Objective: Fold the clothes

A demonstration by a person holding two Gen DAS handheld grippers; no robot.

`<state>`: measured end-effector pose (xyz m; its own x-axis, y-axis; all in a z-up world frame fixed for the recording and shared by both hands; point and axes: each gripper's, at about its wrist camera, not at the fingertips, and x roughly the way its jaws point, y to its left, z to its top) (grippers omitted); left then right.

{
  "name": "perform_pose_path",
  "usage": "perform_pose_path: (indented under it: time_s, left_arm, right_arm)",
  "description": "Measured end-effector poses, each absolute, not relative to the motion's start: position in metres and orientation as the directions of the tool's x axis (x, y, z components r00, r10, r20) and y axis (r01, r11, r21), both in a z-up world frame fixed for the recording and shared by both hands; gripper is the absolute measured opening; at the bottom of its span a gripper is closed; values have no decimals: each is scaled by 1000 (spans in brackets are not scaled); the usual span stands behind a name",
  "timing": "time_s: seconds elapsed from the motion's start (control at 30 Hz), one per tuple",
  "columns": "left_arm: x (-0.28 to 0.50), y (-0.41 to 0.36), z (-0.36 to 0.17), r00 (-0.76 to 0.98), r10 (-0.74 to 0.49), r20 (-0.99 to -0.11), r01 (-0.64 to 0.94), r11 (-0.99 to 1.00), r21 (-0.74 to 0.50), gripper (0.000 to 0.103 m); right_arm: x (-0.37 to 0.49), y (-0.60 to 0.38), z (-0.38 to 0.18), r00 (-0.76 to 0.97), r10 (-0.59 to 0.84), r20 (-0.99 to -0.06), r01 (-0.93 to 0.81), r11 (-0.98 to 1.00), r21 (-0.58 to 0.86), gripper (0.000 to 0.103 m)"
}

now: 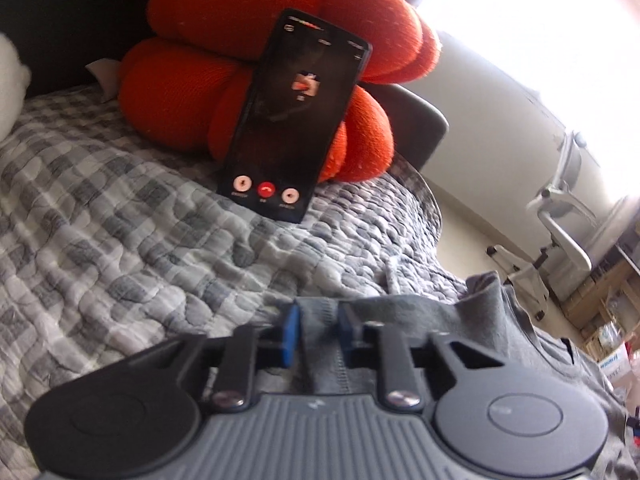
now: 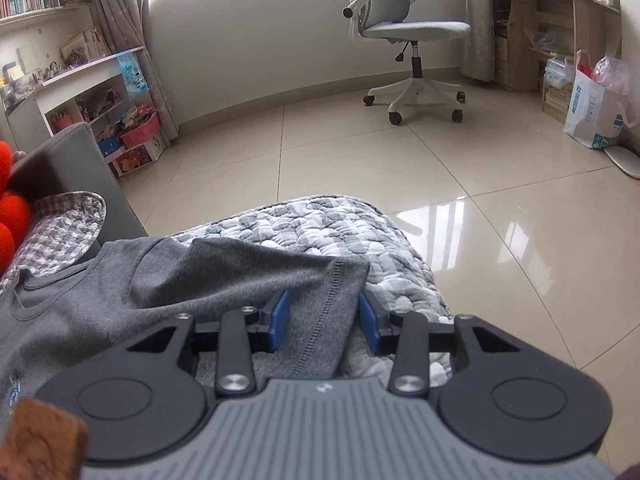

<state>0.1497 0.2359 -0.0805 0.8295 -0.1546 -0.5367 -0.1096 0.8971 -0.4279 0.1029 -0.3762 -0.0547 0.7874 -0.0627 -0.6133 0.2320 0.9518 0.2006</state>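
Left tongs (image 1: 318, 334): nearest item in the left wrist view; blue pads parted, a stitched hem of the grey garment (image 1: 400, 316) lying in the gap. Pads look clear of the cloth, though blur makes contact hard to rule out.

Right tongs (image 2: 324, 322): blue pads parted wider, straddling a hemmed flap of the same grey garment (image 2: 160, 280); neither pad appears to be pressing the fabric.

Grey garment: a knit top, spread rumpled on the quilted bed cover (image 2: 320, 224) near the bed's edge; neckline to the left in the right wrist view, one flap already turned over the body.

Step in hand, judged: both tools stand at a hem, fitting either a grip about to be taken for a fold or one just let go. The next move calls for both pads to act evenly on the hem, so the cloth travels flat.

Farther: phone (image 1: 296, 116) propped on an orange cushion (image 1: 192, 92); beyond, tiled floor (image 2: 400, 152) and office chair (image 2: 404, 28).
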Motion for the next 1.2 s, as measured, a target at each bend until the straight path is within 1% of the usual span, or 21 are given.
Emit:
perform_pose_path:
  time_s: [0.03,0.1,0.13,0.17,0.27,0.37,0.43,0.77,0.97,1.2]
  left_arm:
    - [149,237,-81,831,-157,-534,-112,892,-437,4]
    - [144,236,-80,841,-132,-525,-126,896,-427,2]
    - [141,235,-79,848,-111,-519,-137,898,-417,2]
    - [137,235,-77,855,-86,-511,-153,900,-408,2]
    - [125,236,-70,869,-20,-494,-197,903,-383,2]
    - [118,239,-65,862,56,-504,-258,905,-339,2]
    - [119,244,-64,852,76,-519,-282,900,-332,2]
    - [116,252,-81,851,63,-522,-276,899,-341,3]
    - [117,245,-81,844,97,-527,-289,910,-296,3]
    - [117,246,-82,840,111,-531,-305,906,-293,7]
  right_arm:
    - [103,-375,-55,793,-68,-605,233,952,200,42]
    - [101,-373,-55,806,-79,-586,235,952,194,34]
    - [101,-372,-55,810,-83,-580,231,955,185,17]
    - [101,-371,-55,812,-94,-576,232,958,171,11]
    - [98,-369,-54,817,-128,-562,248,958,141,7]
    - [97,-367,-55,813,-169,-557,273,956,108,6]
    - [97,-366,-57,809,-190,-557,287,953,93,5]
    - [99,-360,-62,797,-233,-557,312,949,50,5]
    - [100,-356,-64,793,-254,-554,321,947,26,5]
    - [101,-349,-64,785,-271,-556,325,946,-3,5]
